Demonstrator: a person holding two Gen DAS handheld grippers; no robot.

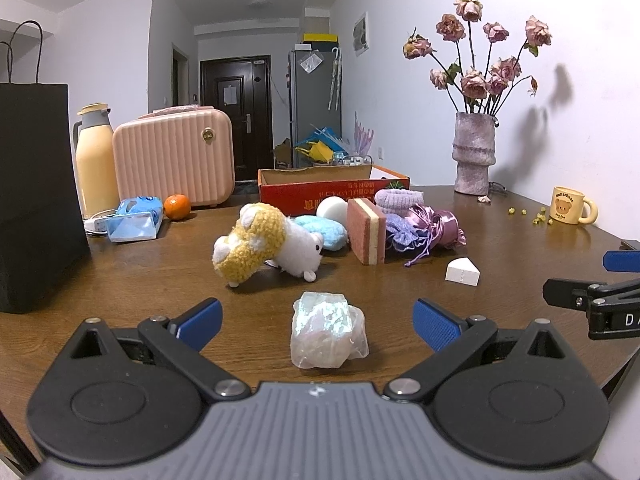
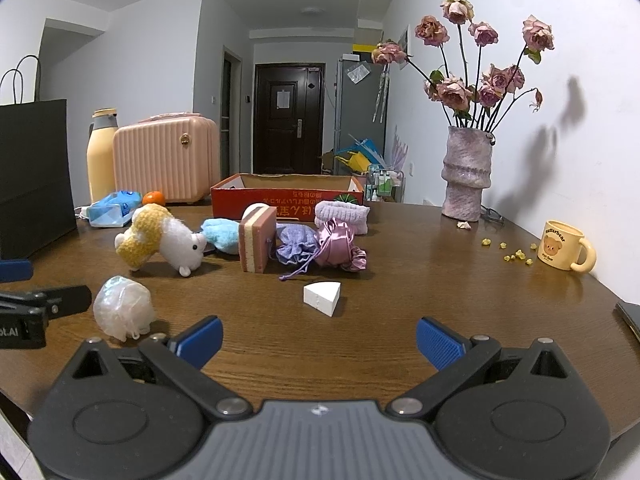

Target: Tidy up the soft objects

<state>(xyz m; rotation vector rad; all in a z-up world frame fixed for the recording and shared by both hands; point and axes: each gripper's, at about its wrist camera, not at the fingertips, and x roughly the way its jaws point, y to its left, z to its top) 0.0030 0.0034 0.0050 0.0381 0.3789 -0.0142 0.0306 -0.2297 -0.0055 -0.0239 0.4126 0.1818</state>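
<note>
Crinkly pouch (image 1: 328, 330) between spread left tool (image 1: 318, 322) fingers (untouched).

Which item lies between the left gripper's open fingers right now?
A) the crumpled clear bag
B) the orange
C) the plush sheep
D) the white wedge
A: the crumpled clear bag sits on the table between the left gripper's spread blue fingers, untouched.
</note>
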